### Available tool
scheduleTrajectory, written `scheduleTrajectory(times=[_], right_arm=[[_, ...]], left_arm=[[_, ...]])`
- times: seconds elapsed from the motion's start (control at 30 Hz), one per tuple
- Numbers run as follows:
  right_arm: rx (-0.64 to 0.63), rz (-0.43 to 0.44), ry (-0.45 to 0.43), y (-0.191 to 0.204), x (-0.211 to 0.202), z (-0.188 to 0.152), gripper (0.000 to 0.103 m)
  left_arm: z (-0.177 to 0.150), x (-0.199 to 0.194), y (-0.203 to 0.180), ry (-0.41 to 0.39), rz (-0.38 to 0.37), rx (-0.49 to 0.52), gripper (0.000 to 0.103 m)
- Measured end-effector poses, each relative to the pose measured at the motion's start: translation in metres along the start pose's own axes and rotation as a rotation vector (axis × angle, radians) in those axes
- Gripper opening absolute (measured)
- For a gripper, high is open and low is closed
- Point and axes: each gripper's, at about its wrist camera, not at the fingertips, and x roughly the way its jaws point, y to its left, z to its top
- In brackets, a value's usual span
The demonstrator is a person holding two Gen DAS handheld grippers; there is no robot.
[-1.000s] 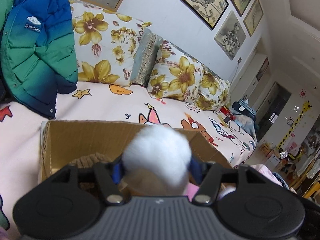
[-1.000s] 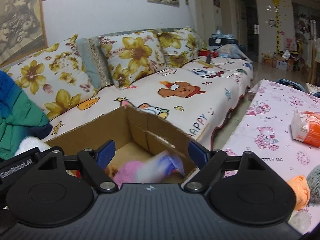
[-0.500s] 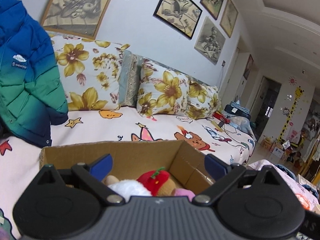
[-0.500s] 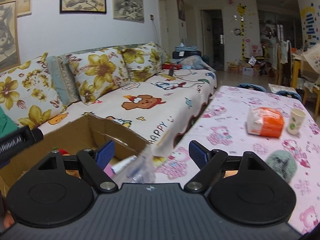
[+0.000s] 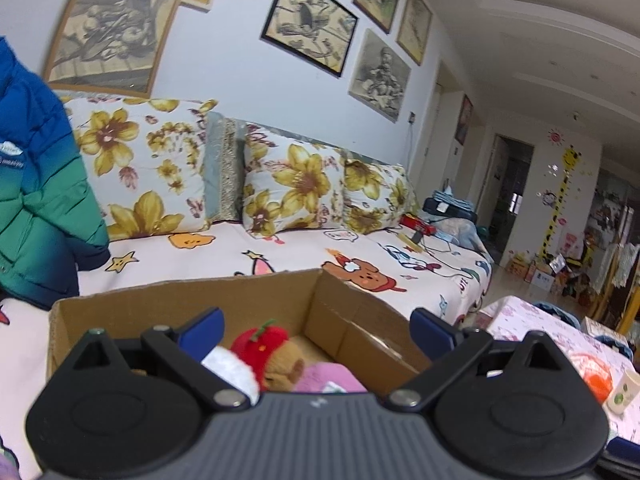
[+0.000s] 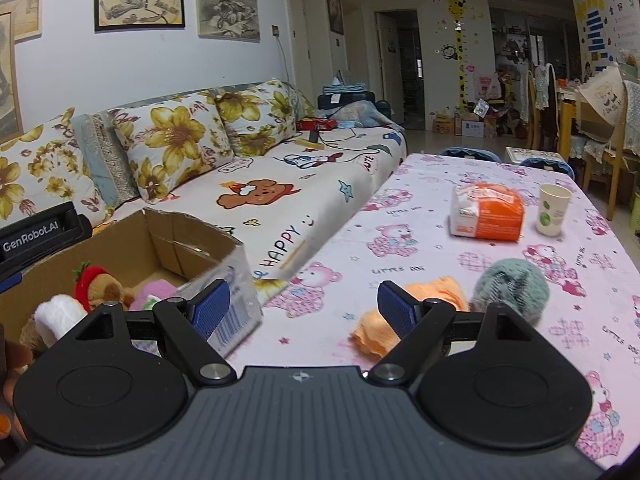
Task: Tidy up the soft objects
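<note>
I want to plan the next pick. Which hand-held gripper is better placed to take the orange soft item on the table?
Right: the right hand-held gripper is open, with the orange soft item just beyond its fingertips. The left hand-held gripper faces the cardboard box.

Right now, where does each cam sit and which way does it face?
Left wrist: on the left tongs, open, above the box, facing the sofa and picture wall.
Right wrist: on the right tongs, open, over the table edge, facing the orange cloth and grey ball; left tongs' body at left.
Shared: box, its toys, sofa.
</note>
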Motion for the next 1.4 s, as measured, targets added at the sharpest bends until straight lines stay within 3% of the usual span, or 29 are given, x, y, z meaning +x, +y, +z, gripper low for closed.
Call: scheduleTrajectory(times=[0.9, 1.4], right_arm=[[0.093, -0.109, 0.007, -0.038, -0.007, -0.026, 0.101], [0.156, -0.162, 0.019, -0.059, 0.009, -0.029, 0.102]], left_arm=[[-0.029, -0.008, -0.058, 0.026, -0.09, 0.181, 0.1], [-0.045, -0.001, -0.08, 0.062, -0.149, 0.287, 0.102]])
